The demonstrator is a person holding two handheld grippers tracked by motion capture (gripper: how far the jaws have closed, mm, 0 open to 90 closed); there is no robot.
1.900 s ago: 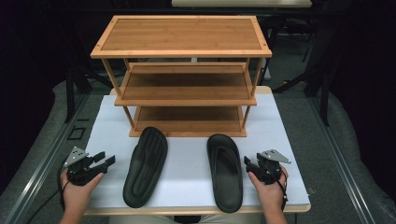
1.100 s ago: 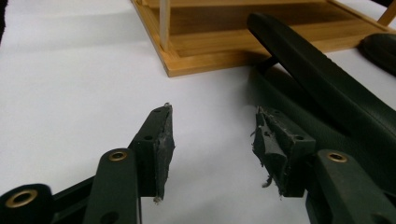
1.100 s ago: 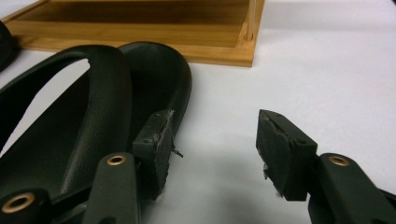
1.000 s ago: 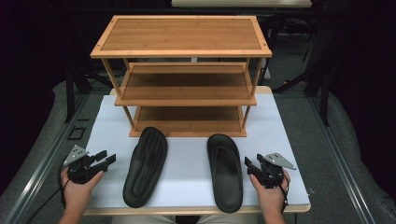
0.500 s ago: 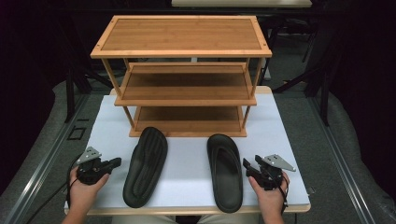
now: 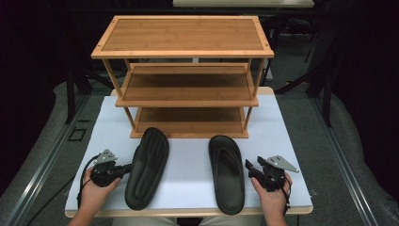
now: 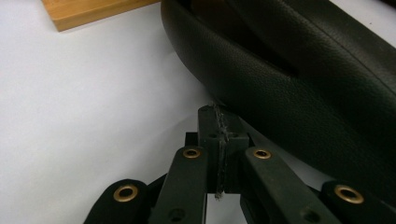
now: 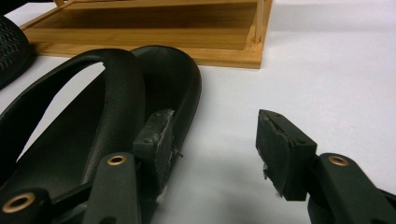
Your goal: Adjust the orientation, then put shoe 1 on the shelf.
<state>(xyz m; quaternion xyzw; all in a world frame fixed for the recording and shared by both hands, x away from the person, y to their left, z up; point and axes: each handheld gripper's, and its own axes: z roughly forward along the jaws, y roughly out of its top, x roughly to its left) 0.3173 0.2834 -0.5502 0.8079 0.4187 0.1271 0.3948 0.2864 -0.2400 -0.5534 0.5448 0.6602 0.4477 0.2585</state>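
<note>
Two black slippers lie on the white table top in front of a wooden shoe rack [image 6: 183, 47]. The left slipper [image 6: 147, 167] lies sole up, and its side [image 7: 303, 79] looms just past my left gripper [image 7: 218, 126]. That gripper [image 6: 126, 167] has just been closing; its jaws are now shut, pads together with nothing between them, tips at the slipper's left edge. The right slipper [image 6: 227, 172] lies strap up. My right gripper [image 6: 249, 169] stands open at its right edge, and its left pad [image 8: 156, 135] is beside the slipper's rim [image 8: 116, 93].
The rack's bottom shelf [image 8: 154, 32] stands just beyond both slippers, and its corner [image 7: 88, 11] shows near the left gripper. White table [image 6: 188, 155] shows between the slippers. The table's front edge [image 6: 188, 212] runs close under both hands.
My left gripper has moved right, up to the overturned slipper, and its jaws have gone from open to shut. The right gripper and both slippers have stayed put.
</note>
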